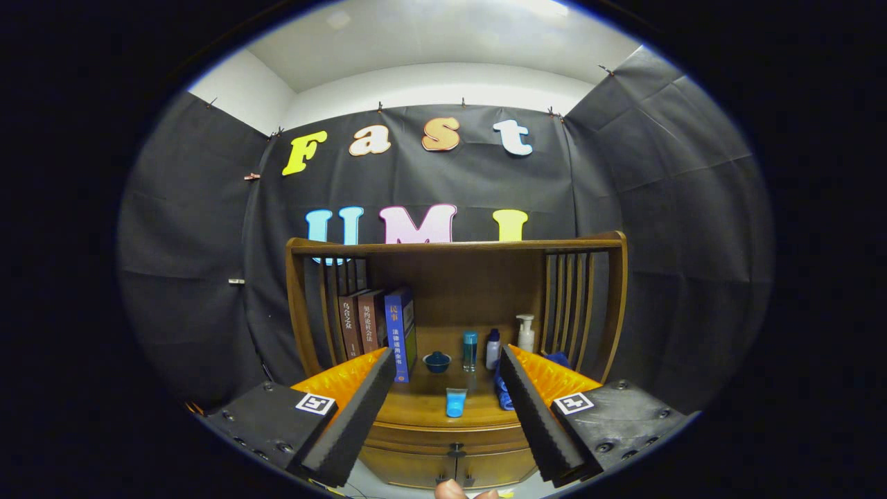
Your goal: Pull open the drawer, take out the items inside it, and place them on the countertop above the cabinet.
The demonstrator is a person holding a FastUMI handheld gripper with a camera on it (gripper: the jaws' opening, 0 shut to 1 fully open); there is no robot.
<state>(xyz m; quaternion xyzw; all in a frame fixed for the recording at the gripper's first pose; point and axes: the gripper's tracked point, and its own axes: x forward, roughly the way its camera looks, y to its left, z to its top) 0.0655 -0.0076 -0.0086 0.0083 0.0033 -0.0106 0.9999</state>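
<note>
Clearly your gripper (448,388) stood spread before the shut drawer (450,438); a crooked approach risked slipping off its knob (456,451).

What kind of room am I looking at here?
Probably a staged booth, not a home: black cloth walls surround a wooden cabinet holding books and bottles. The open gripper points at it.

We are holding the gripper (447,388) level and facing forward, its two fingers (353,423) spreading wide apart with nothing between them (neither is touching anything). A fingertip of our hand (450,491) is peeking in at the near edge, below the fingers, roughly midway between left and right.
</note>
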